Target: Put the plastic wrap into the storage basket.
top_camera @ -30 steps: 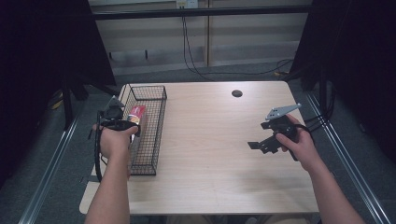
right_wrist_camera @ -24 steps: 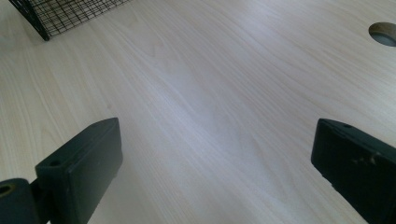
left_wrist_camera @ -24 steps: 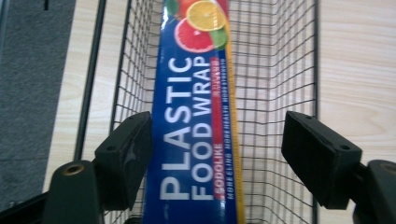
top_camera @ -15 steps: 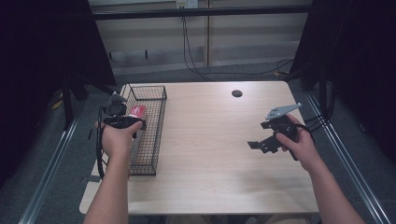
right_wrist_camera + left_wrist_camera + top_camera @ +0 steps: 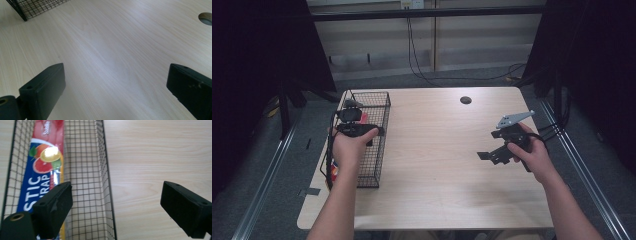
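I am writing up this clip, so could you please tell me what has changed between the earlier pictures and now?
The left gripper has just been opening and has drawn back over the wire basket; nothing sits between its jaws, and the plastic wrap box lies released in the basket. The right gripper stayed where it was, open above the table.

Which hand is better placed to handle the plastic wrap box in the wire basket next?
Left. The left gripper hangs open directly above the wire basket holding the plastic wrap box; the right gripper is far across the table.
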A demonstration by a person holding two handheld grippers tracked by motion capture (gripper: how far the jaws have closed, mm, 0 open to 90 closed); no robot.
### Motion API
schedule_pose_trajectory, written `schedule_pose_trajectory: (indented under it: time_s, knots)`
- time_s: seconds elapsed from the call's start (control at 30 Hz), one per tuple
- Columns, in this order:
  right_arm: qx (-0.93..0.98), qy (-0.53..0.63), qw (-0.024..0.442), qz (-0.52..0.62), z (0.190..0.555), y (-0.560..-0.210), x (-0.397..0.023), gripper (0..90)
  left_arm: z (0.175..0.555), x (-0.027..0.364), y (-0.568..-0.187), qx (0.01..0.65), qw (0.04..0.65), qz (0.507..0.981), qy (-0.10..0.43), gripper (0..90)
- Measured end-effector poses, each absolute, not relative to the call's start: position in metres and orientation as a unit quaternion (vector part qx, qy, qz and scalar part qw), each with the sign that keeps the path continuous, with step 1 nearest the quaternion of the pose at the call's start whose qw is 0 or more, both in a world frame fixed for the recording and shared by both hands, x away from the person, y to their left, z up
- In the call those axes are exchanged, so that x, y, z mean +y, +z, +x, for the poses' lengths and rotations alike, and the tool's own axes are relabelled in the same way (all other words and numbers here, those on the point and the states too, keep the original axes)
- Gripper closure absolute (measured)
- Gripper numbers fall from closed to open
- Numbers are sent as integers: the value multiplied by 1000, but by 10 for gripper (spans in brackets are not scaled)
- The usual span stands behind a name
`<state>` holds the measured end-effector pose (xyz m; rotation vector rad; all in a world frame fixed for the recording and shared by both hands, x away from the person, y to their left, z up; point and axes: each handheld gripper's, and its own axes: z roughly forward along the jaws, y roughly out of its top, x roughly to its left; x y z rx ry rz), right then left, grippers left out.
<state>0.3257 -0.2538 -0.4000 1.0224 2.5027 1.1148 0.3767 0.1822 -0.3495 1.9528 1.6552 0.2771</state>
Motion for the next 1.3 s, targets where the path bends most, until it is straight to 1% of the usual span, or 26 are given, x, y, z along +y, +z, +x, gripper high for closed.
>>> schedule_pose_trajectory:
  time_s: [0.1,0.27,0.57,1.13,1.3]
  knots:
    - [850,379,110,348,326,-401,-253,19,376,177,-347,607,291,732,107,93]
    - [853,376,109,347,326,-401,-253,19,373,166,-345,594,302,738,105,96]
    - [852,377,107,347,327,-401,-253,19,370,148,-350,574,314,750,100,91]
    - [853,379,101,345,327,-402,-252,19,363,129,-350,544,340,761,97,88]
    - [853,377,101,346,327,-402,-251,19,359,123,-352,533,339,769,97,89]
